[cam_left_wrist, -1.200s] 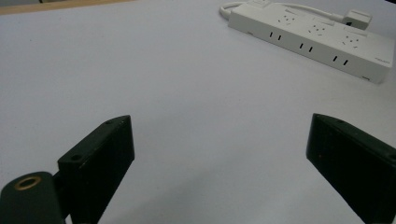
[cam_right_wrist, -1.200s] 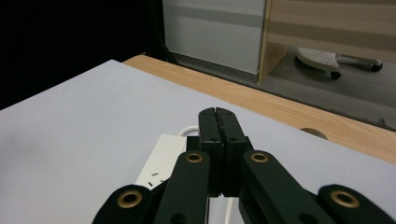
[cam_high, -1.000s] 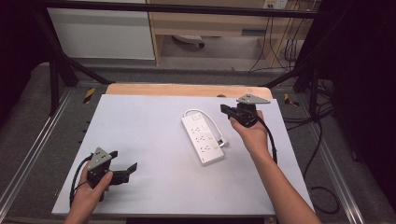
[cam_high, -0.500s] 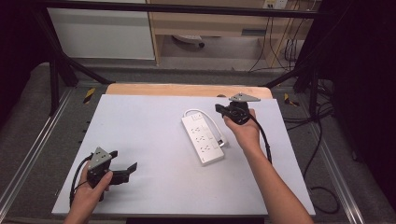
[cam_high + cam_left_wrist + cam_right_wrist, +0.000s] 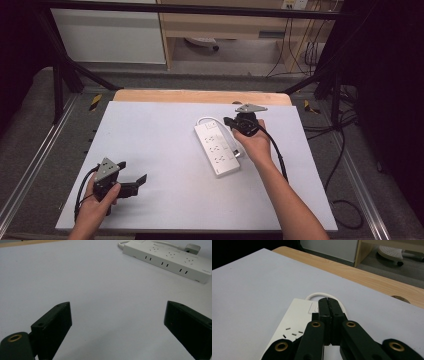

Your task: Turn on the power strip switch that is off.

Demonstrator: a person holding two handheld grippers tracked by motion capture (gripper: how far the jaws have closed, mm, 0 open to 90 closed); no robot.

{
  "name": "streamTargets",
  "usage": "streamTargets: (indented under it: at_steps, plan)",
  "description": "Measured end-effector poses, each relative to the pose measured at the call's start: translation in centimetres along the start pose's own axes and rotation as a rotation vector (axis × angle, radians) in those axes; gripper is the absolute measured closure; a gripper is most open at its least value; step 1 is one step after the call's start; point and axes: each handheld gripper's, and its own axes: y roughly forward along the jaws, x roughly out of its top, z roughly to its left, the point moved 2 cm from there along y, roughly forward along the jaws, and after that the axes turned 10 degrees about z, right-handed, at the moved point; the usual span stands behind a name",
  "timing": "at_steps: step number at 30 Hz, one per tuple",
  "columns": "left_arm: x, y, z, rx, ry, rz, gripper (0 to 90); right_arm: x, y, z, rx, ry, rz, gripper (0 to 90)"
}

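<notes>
Right tongs (image 5: 329, 305) pressed together with nothing between them, tips over the far end of the white power strip (image 5: 216, 148), seemingly just above its switch, while left tongs (image 5: 117, 327) sit spread wide over bare surface (image 5: 160, 145), strip well ahead of them.

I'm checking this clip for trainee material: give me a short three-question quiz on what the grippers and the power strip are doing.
1. True or false: the left gripper has its jaws apart.
2. The right gripper is over which end of the power strip: A) cord end, B) plain end?
3. What lies beside the strip on its right in the high view?

Key: 1 true. 2 A, jaws shut above it. 3 Its white plug and cord.
</notes>
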Motion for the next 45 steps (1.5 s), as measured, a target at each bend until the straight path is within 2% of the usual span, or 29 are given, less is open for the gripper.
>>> streamTargets:
  at_steps: [10, 26, 45]
  plan:
    - [0.0, 0.0, 0.0, 0.001, 0.003, 0.004, 7.9, -0.5, 1.0, 0.0, -0.004, -0.011, 0.041, 90.0]
    - [0.0, 0.1, -0.1, -0.002, 0.01, 0.01, 7.9, -1.3, 3.4, 0.5, -0.003, 0.007, 0.085, 90.0]
    - [0.0, 0.2, -0.2, -0.007, 0.023, 0.02, 7.9, -1.9, 4.9, 1.2, -0.01, -0.01, 0.133, 90.0]
